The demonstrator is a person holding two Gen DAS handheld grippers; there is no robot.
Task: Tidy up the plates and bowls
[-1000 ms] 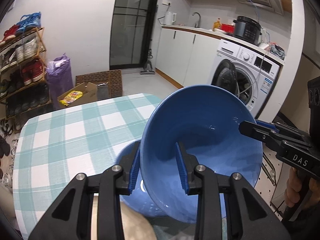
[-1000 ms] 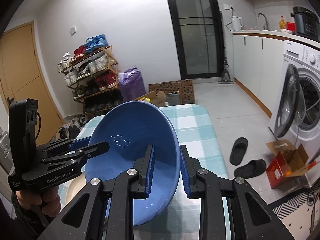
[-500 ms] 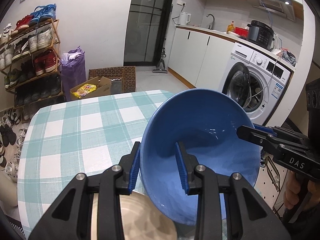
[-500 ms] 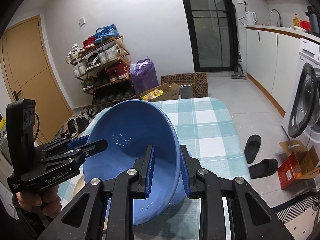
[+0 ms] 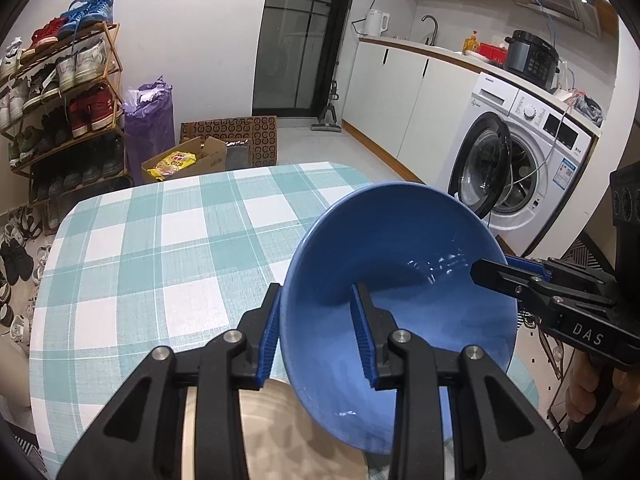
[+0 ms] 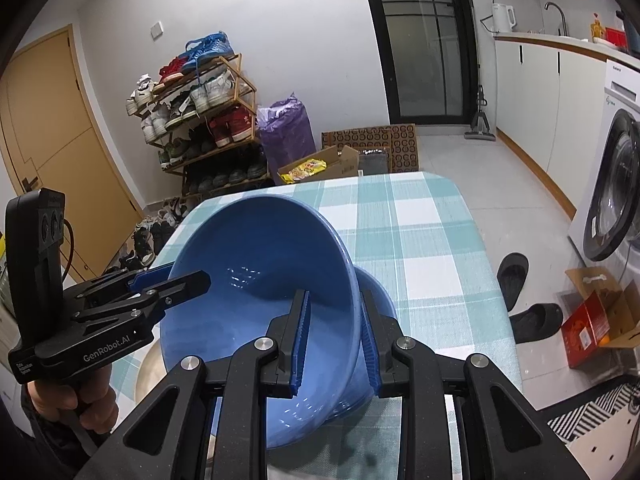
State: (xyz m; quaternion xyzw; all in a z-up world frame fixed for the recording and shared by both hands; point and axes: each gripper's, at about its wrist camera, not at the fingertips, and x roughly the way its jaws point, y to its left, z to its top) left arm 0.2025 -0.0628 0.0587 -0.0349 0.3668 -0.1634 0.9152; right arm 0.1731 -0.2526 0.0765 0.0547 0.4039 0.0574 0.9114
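A large blue bowl (image 5: 400,280) hangs tilted over the checked tablecloth (image 5: 160,264), held at two sides. My left gripper (image 5: 316,320) is shut on its near rim, one pad inside and one outside. My right gripper (image 5: 490,274) comes in from the right and clamps the opposite rim. In the right wrist view the right gripper (image 6: 334,320) pinches the bowl's (image 6: 256,264) right wall, and the left gripper (image 6: 188,280) grips the left rim. A second blue bowl (image 6: 382,300) sits just behind and below it. A beige plate (image 5: 276,424) lies under the held bowl.
The table's far half (image 6: 432,240) carries nothing. Beyond it stand a shoe rack (image 5: 60,100), a purple bag (image 5: 148,128) and a cardboard box (image 5: 180,160). A washing machine (image 5: 520,168) with its door open is on the right. Slippers (image 6: 520,296) and an orange box (image 6: 592,328) lie on the floor.
Both grippers have sunk with the blue bowl still clamped between them. In the left wrist view the second blue bowl beneath has slipped out of sight and the beige plate has appeared.
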